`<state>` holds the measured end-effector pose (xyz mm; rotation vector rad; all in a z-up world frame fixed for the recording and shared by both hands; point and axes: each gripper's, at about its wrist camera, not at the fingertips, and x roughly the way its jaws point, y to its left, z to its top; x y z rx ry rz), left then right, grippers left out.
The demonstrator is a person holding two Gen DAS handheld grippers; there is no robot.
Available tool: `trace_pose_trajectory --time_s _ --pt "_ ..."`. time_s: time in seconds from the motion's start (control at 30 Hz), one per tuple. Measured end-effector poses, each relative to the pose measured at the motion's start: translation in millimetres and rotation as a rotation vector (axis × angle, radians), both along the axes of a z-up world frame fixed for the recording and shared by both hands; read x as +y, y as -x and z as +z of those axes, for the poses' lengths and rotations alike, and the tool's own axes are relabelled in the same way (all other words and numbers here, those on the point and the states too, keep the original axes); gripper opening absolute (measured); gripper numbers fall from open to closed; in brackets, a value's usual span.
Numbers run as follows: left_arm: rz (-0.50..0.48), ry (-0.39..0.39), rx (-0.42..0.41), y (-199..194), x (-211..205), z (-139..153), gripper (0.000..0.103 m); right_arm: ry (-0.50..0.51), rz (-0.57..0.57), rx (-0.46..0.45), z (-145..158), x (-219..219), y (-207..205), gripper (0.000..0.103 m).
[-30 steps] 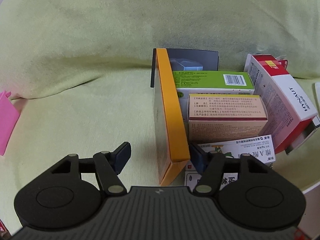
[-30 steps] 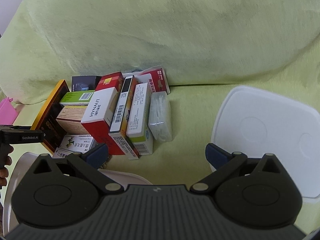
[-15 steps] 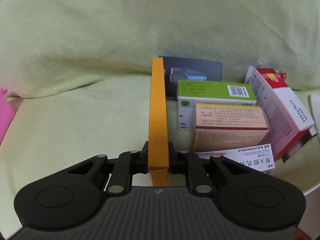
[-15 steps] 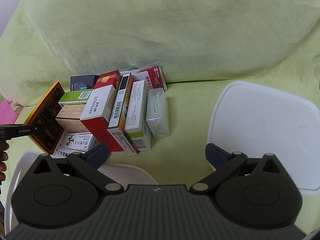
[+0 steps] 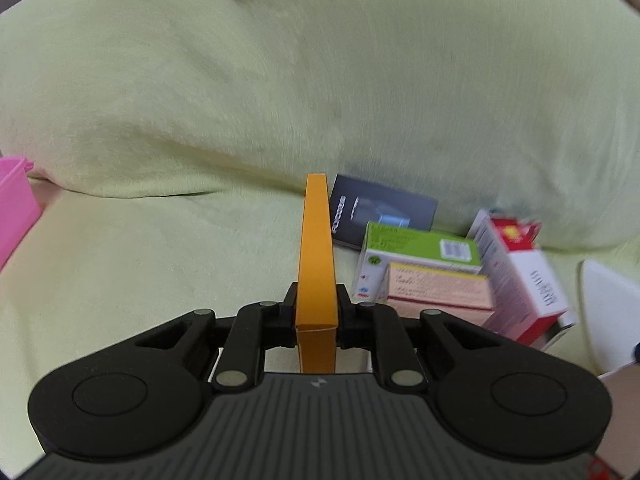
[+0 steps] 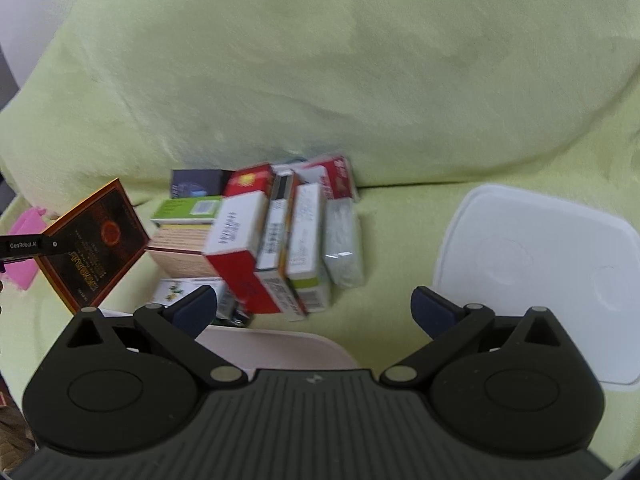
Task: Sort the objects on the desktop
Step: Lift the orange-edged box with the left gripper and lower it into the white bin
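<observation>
Orange-edged box [image 5: 315, 248] clamped in left gripper [image 5: 315, 310]; white lid [image 6: 536, 276] bare.

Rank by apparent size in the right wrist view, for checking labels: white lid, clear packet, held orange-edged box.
1. white lid
2. orange-edged box, though nearness may inflate it
3. clear packet

The left gripper [image 5: 316, 312] clamps an upright orange box [image 5: 315, 256] edgewise.
</observation>
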<state>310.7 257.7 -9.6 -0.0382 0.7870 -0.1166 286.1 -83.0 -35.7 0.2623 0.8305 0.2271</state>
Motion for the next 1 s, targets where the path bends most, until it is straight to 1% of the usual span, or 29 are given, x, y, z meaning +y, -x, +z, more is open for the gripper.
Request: trace_pose_trajectory --time_s 0.2,0.37,0.5,0.57,0.7,0.77,0.83,0.9,1.0 --pt "-0.006 0.081 -0.058 32 16 33 0.016 -0.07 0.09 -0.032 11 17 7 0.102" --pt "-0.037 0.161 -0.109 66 23 62 0.016 -0.139 0.146 -0.04 17 26 13 0.102" --pt "-0.074 0.234 -0.109 93 20 70 0.016 -0.216 0.156 -0.03 20 27 19 0.101" --pt "-0.093 0.27 -0.108 106 19 75 0.016 -0.269 0.155 -0.015 19 25 22 0.096" --pt "-0.123 0.36 -0.08 134 13 73 0.016 -0.399 0.143 0.028 15 22 29 0.096" --pt "-0.128 0.409 -0.055 147 10 69 0.016 -0.492 0.129 0.061 8 17 35 0.095" --pt "-0.13 0.461 -0.025 156 6 61 0.016 -0.595 0.108 0.102 -1 12 40 0.094" --pt "-0.126 0.507 0.005 164 3 52 0.016 -0.678 0.083 0.144 -12 9 45 0.092" --pt "-0.118 0.557 0.042 180 -2 40 0.016 -0.765 0.052 0.206 -27 9 54 0.09"
